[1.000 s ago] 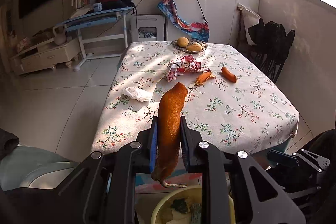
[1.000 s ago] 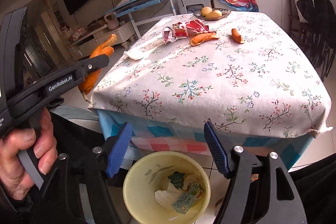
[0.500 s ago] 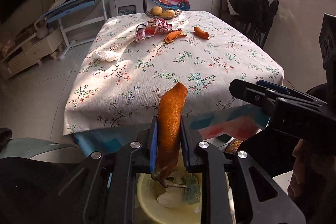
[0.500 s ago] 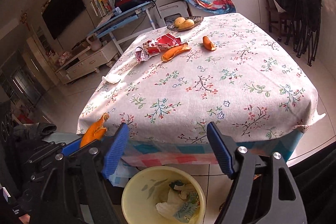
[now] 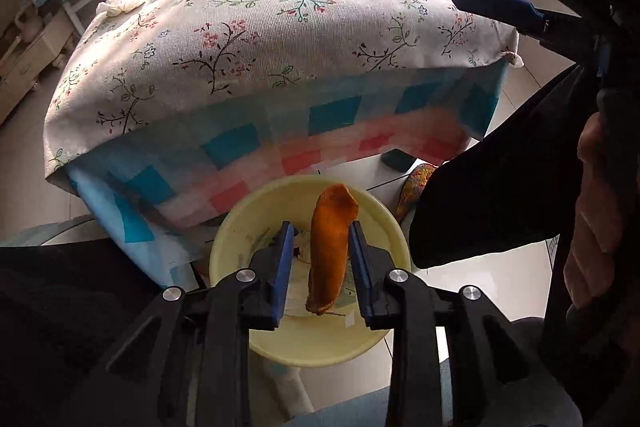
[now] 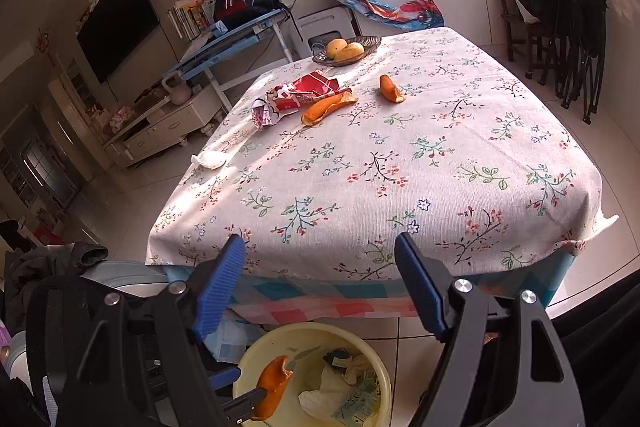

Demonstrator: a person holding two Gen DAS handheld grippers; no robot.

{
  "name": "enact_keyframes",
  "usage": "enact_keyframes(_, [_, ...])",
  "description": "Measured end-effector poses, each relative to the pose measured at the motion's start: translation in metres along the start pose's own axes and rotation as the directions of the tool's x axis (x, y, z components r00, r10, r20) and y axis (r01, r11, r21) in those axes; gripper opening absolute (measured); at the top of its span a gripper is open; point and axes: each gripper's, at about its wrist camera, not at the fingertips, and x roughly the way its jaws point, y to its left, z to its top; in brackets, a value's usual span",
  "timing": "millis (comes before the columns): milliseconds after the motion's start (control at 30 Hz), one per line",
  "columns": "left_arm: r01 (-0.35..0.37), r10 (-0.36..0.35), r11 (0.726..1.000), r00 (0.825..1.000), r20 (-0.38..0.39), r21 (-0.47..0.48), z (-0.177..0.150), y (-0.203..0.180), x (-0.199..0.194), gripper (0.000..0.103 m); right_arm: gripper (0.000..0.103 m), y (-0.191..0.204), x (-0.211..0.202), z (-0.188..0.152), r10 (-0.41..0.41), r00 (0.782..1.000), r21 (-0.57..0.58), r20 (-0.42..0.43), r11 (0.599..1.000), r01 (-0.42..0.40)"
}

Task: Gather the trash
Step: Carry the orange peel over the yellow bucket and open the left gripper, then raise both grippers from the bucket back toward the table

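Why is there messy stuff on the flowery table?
Trash is left on the tablecloth: two orange peels, a torn red wrapper and a crumpled tissue near the edge. Another peel sits between the left gripper's opening jaws, over the yellow bin.

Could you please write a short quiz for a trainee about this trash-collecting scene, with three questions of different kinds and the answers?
1. True or false: the orange peel between the left gripper fingers is above the yellow bin.
2. How many orange peels still lie on the tablecloth?
3. The right gripper is: A) holding the red wrapper; B) open and empty; C) inside the bin.

Key
1. True; the jaws are opening.
2. Two: the long peel and the short peel.
3. B
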Motion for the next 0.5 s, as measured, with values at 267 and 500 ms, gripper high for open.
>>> enact_keyframes(267, [-0.074, 0.088, 0.990, 0.990, 0.114, -0.120, 0.007, 0.023, -0.018, 0.057, 0.076, -0.001, 0.000, 0.002, -0.009, 1.000, 0.003, 0.009, 1.000, 0.009])
enact_keyframes(500, [-0.183, 0.255, 0.952, 0.918, 0.305, -0.246, 0.016, 0.045, -0.052, 0.079, 0.076, -0.002, 0.000, 0.002, -0.013, 1.000, -0.001, 0.010, 1.000, 0.013])
